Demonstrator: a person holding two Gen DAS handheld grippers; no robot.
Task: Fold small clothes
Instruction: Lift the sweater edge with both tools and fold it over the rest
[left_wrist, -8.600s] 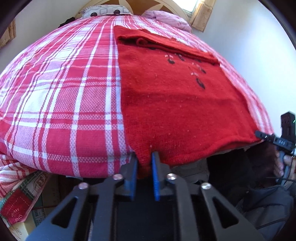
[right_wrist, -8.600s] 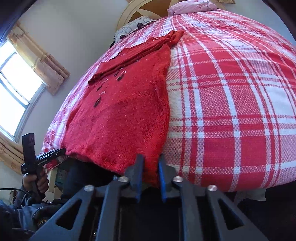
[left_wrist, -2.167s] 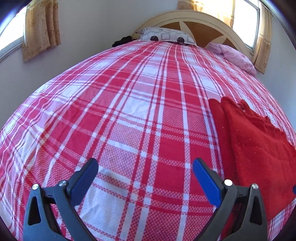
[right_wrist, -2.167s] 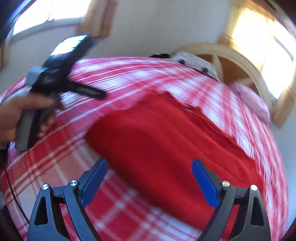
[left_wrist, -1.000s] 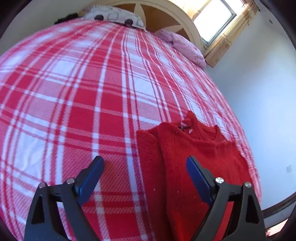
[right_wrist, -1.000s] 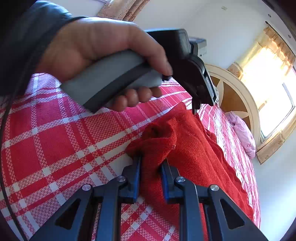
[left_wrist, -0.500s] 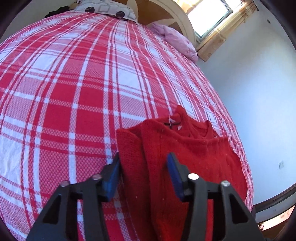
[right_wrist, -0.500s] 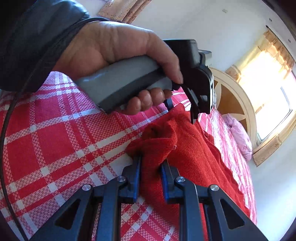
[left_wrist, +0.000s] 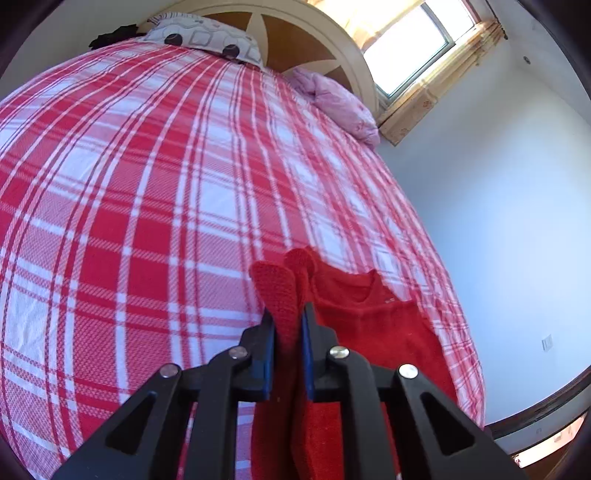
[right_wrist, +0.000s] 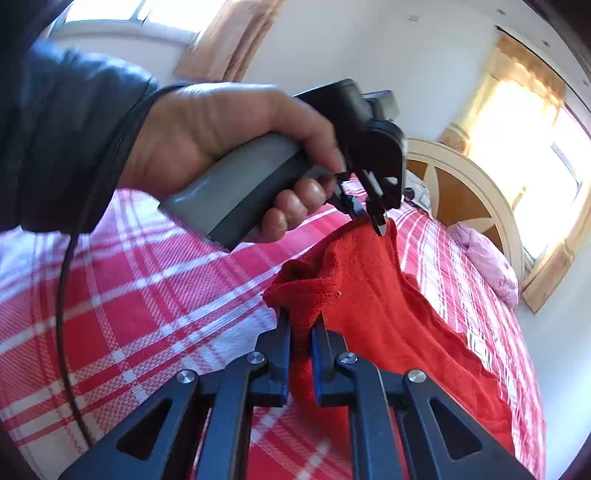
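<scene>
Left wrist view: the left tool (left_wrist: 287, 334) has just been closing, and its blue pads now pinch a bunched edge of the red sweater (left_wrist: 373, 332), which lies partly folded near the right edge of the bed (left_wrist: 155, 192). In the right wrist view, the right tool (right_wrist: 299, 345) is also clamped on a thick fold of the sweater's edge, with the cloth rising between its jaws. Beyond it the person's left hand (right_wrist: 229, 147) grips the handle of the left tool, whose tips meet the same edge a little further along.

I judge that the step in hand is the taking of one long edge at two points, to lay it over for the next fold. The next move calls for both tools to lift together, keep the edge straight between them, and carry it across the garment without dragging the lower layers.

The lower part of the sweater is hidden behind the tool frames. How many layers each tool holds I cannot tell.
</scene>
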